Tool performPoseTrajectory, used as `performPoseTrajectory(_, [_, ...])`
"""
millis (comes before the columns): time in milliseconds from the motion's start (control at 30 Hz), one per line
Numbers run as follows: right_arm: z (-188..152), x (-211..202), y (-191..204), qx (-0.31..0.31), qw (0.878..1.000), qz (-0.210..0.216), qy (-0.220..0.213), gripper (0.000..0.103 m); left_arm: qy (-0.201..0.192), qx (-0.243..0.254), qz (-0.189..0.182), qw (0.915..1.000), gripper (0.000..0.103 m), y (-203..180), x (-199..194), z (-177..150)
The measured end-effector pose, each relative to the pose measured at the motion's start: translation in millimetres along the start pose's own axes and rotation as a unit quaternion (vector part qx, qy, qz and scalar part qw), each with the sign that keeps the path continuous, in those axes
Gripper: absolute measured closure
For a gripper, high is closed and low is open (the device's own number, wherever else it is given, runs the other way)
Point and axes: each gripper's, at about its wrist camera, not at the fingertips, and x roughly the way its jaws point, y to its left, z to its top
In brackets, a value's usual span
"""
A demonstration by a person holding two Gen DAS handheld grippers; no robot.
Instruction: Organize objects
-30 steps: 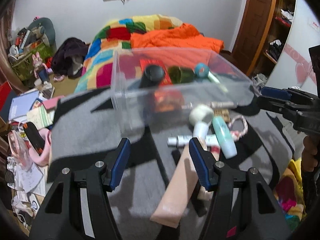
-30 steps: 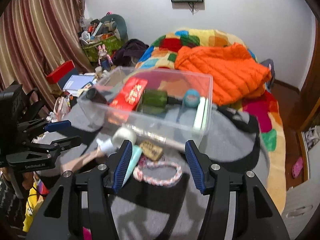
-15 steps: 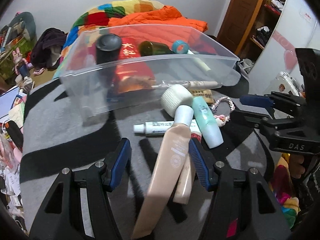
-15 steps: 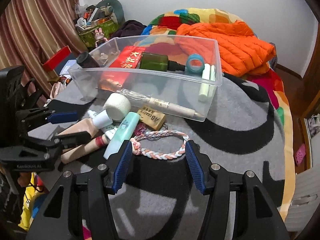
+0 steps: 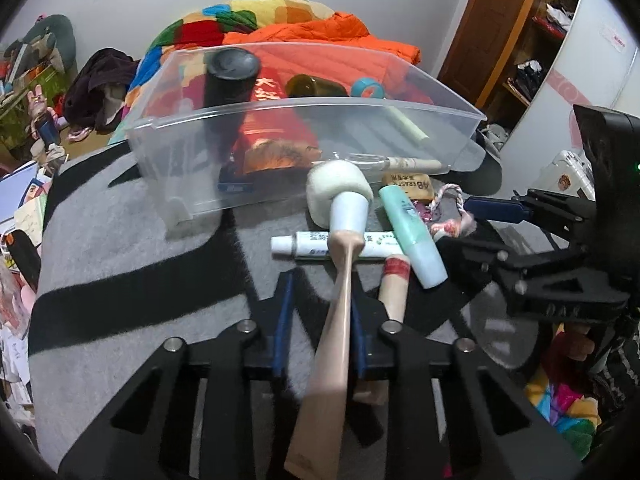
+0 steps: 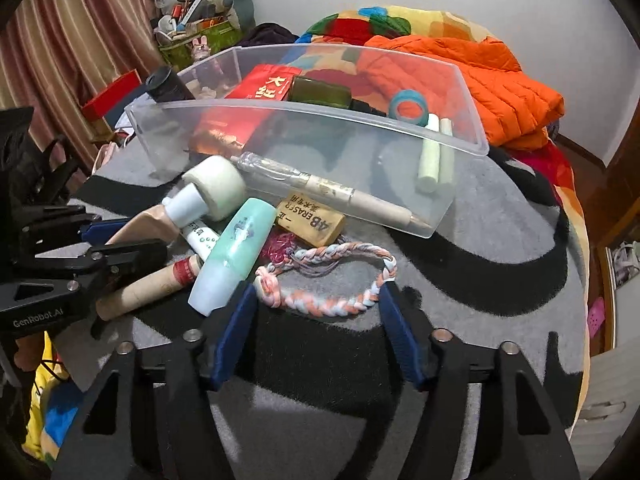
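Left wrist view: left hand-held gripper (image 5: 320, 320) at 6 o'clock, blue pads pressed against a beige cosmetic tube (image 5: 334, 320) with a white cap, lying on the grey and black blanket (image 5: 120, 264).
Right wrist view: right hand-held gripper (image 6: 316, 336) at 6 o'clock, jaws spread wide, empty, either side of a braided bracelet (image 6: 332, 280).
Clutter pile: mint tube (image 6: 234, 254), thin white tube (image 5: 316, 246), red-banded beige tube (image 5: 394, 288) and tan eraser (image 6: 312, 222), overlapping at centre.
Clear plastic bin (image 6: 460, 152): at 12 o'clock, just behind the pile, holding a red packet (image 6: 266, 88), green bottle (image 6: 320, 92), teal tape roll (image 6: 408, 106) and black cylinder (image 5: 230, 80).
Pen (image 6: 332, 192): inside along the bin's near wall.
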Motion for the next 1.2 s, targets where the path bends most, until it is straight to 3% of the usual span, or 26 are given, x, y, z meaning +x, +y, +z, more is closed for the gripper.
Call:
performPoseTrajectory(167, [-0.6,-4.8,-7.9,0.013,1.000,-0.001,-0.002,0.092,-0.010,-0.019,-0.002,0.9998,0.092,6.1,-8.8,-5.5])
performPoseTrajectory(367, [-7.2,-17.7,-24.2,0.041,0.999,0.013,-0.013,0.095,-0.038,-0.023,0.005,0.9990,0.094,7.0,-28.2,-5.9])
performPoseTrajectory(700, [-11.3,-57.8,-27.8,0.031,0.998,0.016,-0.052,0.095,-0.076,-0.013,0.003,0.9970,0.094,5.6,-52.5,9.1])
performPoseTrajectory(800, [-9.0,-54.1,-20.2,0.021,0.999,0.020,-0.043,0.073,-0.061,-0.011,-0.005,0.9981,0.093,4.6,-46.6,8.0])
performPoseTrajectory(833, [-7.2,-51.6,-18.9,0.017,0.999,0.021,-0.043,0.060,-0.053,-0.010,-0.008,0.9985,0.090,3.6,-42.5,7.6])
performPoseTrajectory(867, [-6.1,-48.5,-16.7,0.013,0.999,0.018,-0.045,0.053,-0.045,-0.010,-0.011,0.9989,0.085,3.1,-38.6,7.3])
performPoseTrajectory(900, [-3.6,-44.2,-13.3,0.006,0.999,0.013,-0.046,0.052,-0.038,-0.009,-0.013,0.9991,0.080,2.5,-34.3,7.2])
performPoseTrajectory(967, [1.4,-36.7,-7.6,-0.005,0.999,0.011,-0.043,0.052,-0.023,-0.008,-0.022,0.9995,0.051,1.2,-25.4,7.0])
performPoseTrajectory(1000, [5.0,-30.0,-5.1,-0.011,0.999,0.013,-0.036,0.052,-0.018,-0.009,-0.026,0.9994,0.047,0.8,-21.5,7.1])
performPoseTrajectory(1133, [7.6,-6.6,0.4,-0.027,1.000,0.006,-0.006,0.054,-0.005,-0.002,-0.025,0.9997,0.046,-2.6,-9.0,7.6])
performPoseTrajectory(1167, [6.2,-1.9,0.3,-0.026,1.000,0.006,0.001,0.063,-0.001,-0.002,-0.025,0.9997,0.046,-3.0,-5.6,6.3])
performPoseTrajectory(1200, [4.1,1.4,0.5,-0.028,1.000,0.005,0.006,0.065,0.003,-0.002,-0.023,0.9997,0.046,-3.4,-2.0,5.0])
